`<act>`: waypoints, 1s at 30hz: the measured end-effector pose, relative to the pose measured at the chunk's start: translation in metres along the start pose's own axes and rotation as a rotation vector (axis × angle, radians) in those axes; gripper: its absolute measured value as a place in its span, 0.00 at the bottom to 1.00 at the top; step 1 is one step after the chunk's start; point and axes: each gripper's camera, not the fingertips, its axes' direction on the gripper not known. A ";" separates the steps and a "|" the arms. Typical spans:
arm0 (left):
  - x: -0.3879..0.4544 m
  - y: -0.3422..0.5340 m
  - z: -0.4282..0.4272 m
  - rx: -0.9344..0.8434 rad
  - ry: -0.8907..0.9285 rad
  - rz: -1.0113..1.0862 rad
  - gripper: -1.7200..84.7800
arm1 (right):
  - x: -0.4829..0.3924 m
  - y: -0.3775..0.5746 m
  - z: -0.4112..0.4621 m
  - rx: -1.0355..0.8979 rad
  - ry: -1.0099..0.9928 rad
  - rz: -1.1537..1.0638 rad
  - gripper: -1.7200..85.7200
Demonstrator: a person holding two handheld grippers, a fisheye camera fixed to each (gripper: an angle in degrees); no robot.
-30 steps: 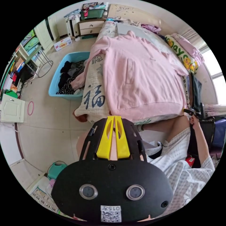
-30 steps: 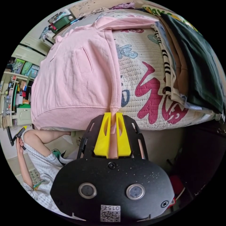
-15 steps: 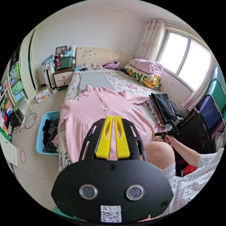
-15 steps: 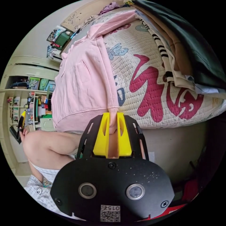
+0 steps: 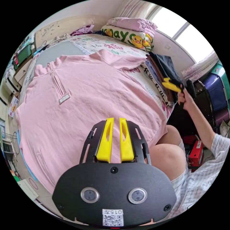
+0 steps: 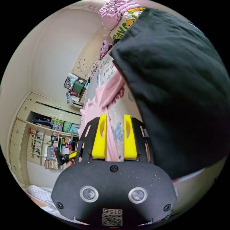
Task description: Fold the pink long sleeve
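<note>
Right hand-held gripper (image 6: 115, 119) released pink long sleeve (image 5: 91, 95), jaws apart

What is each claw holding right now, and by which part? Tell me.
Nothing. The left claw hovers nearly shut above the pink long sleeve, gripping none of it. The right claw is open beside the stack of folded clothes.

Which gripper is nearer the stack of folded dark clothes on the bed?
Right. The right gripper is up against the stack of folded clothes; the left gripper hovers over the pink long sleeve, well away from it.
</note>
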 end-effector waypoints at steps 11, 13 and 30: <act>0.008 0.019 0.024 0.125 -0.108 0.103 0.08 | 0.021 -0.151 0.137 0.195 0.234 0.243 0.10; 0.002 0.017 0.024 0.121 -0.089 0.101 0.08 | 0.023 -0.160 0.135 0.229 0.256 0.275 0.04; -0.108 0.024 0.022 0.098 0.322 -0.093 0.08 | -0.209 -0.063 0.231 -0.452 0.205 -0.961 0.08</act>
